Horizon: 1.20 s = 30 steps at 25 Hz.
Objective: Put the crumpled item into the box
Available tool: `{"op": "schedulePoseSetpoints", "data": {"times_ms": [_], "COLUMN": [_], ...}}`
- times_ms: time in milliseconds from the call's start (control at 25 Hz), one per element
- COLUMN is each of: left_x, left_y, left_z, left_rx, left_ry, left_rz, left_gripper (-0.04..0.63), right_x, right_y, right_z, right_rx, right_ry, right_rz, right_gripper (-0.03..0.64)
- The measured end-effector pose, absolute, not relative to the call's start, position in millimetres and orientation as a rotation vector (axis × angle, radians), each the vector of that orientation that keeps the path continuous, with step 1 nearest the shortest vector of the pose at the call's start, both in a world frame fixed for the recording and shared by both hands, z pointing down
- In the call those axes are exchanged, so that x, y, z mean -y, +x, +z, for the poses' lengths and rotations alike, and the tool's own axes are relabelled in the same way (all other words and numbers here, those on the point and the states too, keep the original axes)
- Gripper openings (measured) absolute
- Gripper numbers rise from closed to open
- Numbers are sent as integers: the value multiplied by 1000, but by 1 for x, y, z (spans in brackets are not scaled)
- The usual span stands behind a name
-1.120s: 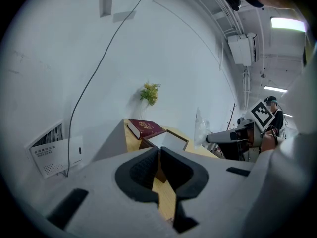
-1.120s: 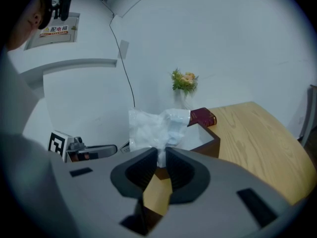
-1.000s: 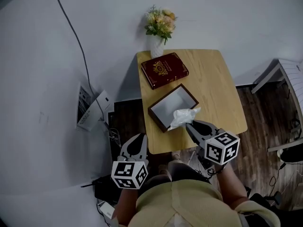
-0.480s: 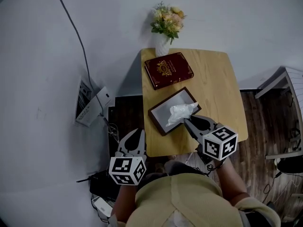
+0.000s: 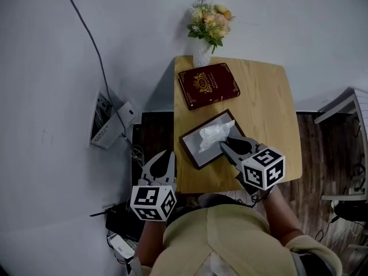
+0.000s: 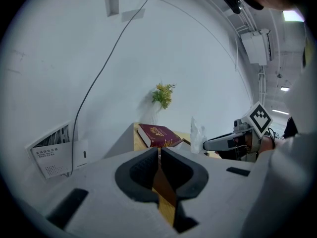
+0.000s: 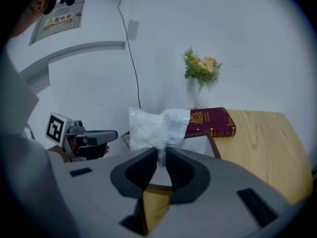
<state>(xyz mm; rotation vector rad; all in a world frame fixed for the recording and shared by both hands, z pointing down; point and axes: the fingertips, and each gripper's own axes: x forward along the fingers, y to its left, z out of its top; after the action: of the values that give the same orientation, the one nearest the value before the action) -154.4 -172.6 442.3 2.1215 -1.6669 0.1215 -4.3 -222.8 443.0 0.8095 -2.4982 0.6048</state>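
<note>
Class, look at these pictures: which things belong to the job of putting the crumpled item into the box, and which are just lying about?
Part of the job:
- crumpled white item, pinched in the right gripper
- open box beneath it

Just lying about:
- red book
- vase of flowers
- left gripper, shut and empty

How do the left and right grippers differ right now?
The right gripper is shut on the crumpled white item; the left gripper is shut on nothing. The right gripper reaches over the box; the left gripper hangs off the table's left edge. Both are the same grey two-jaw make.
</note>
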Motion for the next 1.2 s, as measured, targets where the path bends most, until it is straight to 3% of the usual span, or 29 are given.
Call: {"op": "schedulePoseSetpoints", "data": {"times_ms": [1200], "left_x": [180], "left_y": [-172], "left_z": [452], "left_rx": [1770], "left_ry": [2003], "left_rz": [135], "left_gripper": [34], "right_x": [236], "right_y": [-31], "right_z": [484], "right_rx": [2262], "right_ry": [335], "right_rz": [148], "right_gripper": [69]}}
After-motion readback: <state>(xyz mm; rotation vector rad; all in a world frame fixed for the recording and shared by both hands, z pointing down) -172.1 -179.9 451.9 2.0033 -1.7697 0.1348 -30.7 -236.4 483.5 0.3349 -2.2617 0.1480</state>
